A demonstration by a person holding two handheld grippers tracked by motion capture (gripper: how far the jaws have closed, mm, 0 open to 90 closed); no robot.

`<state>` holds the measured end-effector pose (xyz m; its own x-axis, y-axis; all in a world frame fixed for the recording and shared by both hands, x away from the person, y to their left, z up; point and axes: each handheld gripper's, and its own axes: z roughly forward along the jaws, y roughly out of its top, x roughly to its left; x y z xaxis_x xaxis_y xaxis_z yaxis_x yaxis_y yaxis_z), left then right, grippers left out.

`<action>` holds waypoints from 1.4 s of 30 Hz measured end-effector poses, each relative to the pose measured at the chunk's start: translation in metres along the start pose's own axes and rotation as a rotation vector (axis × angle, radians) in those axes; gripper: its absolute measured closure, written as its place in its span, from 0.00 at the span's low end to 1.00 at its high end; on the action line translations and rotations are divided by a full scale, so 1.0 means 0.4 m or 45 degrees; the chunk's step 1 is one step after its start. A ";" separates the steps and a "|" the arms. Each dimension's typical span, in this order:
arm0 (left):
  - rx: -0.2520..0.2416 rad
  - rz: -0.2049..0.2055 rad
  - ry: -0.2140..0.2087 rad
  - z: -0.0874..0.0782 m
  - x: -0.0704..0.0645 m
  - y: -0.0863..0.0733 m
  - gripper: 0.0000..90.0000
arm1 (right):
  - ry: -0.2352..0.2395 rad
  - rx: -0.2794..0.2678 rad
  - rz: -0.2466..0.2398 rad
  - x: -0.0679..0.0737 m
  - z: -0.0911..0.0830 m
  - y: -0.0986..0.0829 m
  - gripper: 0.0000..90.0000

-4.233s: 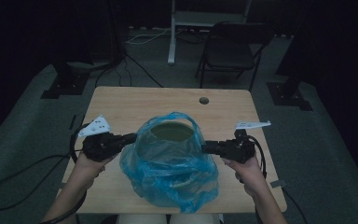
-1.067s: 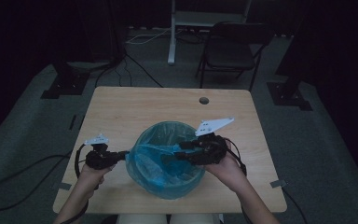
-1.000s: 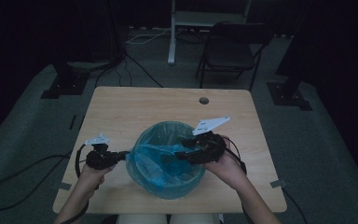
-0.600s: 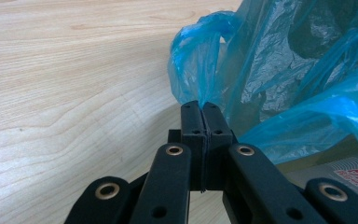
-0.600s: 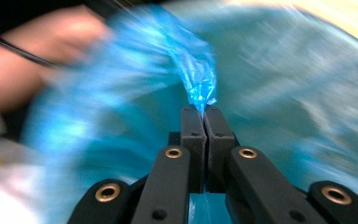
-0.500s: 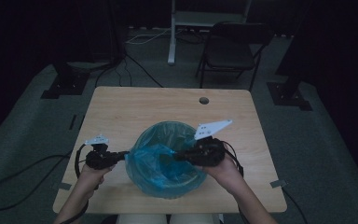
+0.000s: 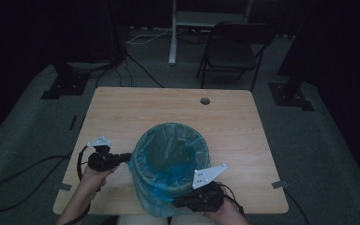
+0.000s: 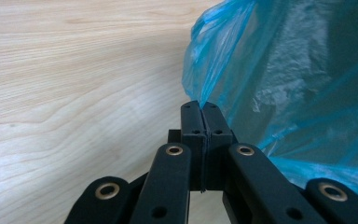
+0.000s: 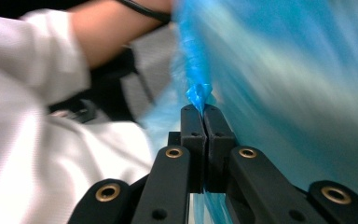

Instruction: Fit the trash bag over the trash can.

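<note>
A round bin lined with a blue plastic bag [image 7: 171, 164] stands on the wooden table [image 7: 168, 112] near its front edge. My left gripper [image 7: 124, 158] is at the bin's left side, shut on a fold of the blue bag [image 8: 223, 70]; the left gripper [image 8: 200, 106] pinches the film right at its tips. My right gripper [image 7: 178, 203] is at the bin's front right, low by the table edge, shut on a twisted bit of the bag [image 9: 198, 93]. The right gripper [image 9: 201, 109] points back toward the person's arm and white clothing.
A round cable hole [image 7: 205, 101] lies in the table's far part. Behind the table stand a folding chair [image 7: 232, 54] and a desk leg [image 7: 172, 37]. Black stand bases [image 7: 63, 84] sit on the carpet at both sides. Cables trail off to the left.
My right gripper has dropped from the bin's right rim down to its front right near the table edge, pulling the bag with it. The left gripper stays at the left side.
</note>
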<state>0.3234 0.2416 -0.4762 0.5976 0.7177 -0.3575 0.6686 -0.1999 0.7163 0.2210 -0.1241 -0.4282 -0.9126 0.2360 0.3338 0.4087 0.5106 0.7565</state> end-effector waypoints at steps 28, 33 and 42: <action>-0.177 -0.067 0.069 -0.007 0.031 -0.069 0.15 | -0.313 -0.620 0.494 -0.201 -0.299 -0.211 0.22; -0.256 0.043 0.087 -0.045 0.039 -0.090 0.00 | -0.494 -0.641 0.507 -0.228 -0.289 -0.224 0.17; -0.468 0.303 0.268 -0.139 0.039 -0.170 0.00 | -0.628 -0.662 0.526 -0.273 -0.302 -0.219 0.17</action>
<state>0.2625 0.3035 -0.4973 0.5874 0.8073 -0.0563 0.3011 -0.1535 0.9412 0.2840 -0.2947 -0.4630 -0.5319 0.7185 0.4481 0.5440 -0.1156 0.8311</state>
